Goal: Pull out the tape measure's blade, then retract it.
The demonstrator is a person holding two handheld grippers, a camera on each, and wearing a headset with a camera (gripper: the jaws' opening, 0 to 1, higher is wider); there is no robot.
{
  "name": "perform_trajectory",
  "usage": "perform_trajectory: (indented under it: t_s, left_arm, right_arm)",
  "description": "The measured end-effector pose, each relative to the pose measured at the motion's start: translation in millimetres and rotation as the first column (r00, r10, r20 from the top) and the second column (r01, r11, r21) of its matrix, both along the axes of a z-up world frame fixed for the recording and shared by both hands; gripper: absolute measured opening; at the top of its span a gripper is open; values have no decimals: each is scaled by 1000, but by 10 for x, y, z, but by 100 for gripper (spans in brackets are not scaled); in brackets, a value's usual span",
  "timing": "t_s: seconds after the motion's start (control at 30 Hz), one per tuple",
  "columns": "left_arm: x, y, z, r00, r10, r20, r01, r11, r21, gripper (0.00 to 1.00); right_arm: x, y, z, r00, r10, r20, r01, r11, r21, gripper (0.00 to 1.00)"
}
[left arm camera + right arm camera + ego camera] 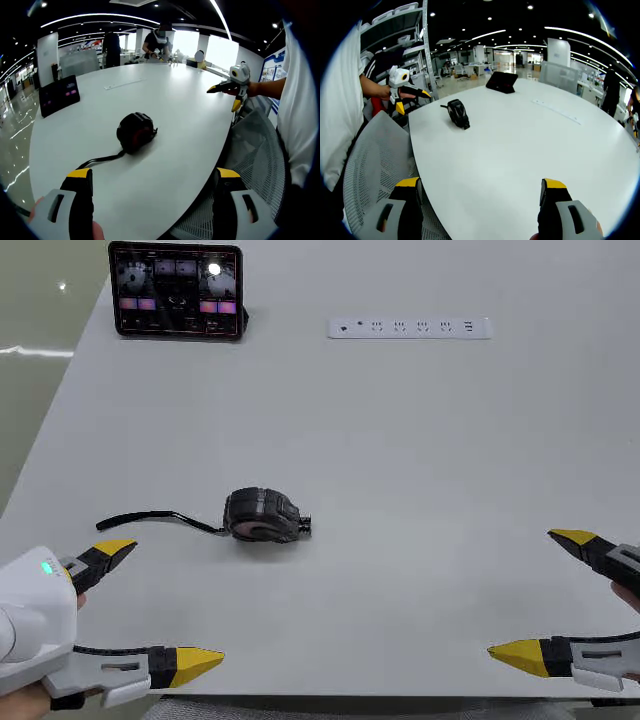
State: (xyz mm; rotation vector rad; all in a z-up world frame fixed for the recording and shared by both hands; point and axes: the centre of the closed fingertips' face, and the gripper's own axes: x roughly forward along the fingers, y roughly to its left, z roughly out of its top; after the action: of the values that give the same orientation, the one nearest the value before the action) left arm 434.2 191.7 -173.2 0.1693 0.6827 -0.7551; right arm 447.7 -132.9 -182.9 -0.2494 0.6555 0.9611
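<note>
You had a dark tablet (176, 290) with a lit screen propped at the far left of the white bench (420, 460), and a white power strip (410, 328) lay flat to its right, well apart.

Right claw (480, 182): both yellow-tipped jaws rise from the bottom edge, spread wide, nothing between them. They sit over the near edge of the white bench (530, 150).

Tape measure (458, 113): lies on the bench, far left part, dark case; its thin strap trails off toward the bench edge. Blade not visibly drawn.

Left claw (414, 101): held in a hand just off the bench's left edge, jaws apart, near the tape measure but not touching.

Tablet (501, 81) propped at far side. Power strip (555, 111) flat, right of centre. Mesh chair back (375, 160) lower left.
</note>
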Motion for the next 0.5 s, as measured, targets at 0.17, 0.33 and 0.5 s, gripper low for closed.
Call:
perform_trajectory:
  t_s: [0.17,0.33,0.5]
  left_arm:
    - [-3,2,-9,1000,0,-4,0,1000,-1,99]
    - [-7,12,-25,1000,0,-10,0,1000,0,99]
    - [-53,-22,-63,999,-7,-45,6,1000,-18,99]
  right_arm:
    - [9,4,10,1000,1,1,-1,1000,-1,98]
    - [20,11,8,1000,3,0,-3,1000,-1,98]
    - [16,15,4,1000,5,-3,-5,1000,0,97]
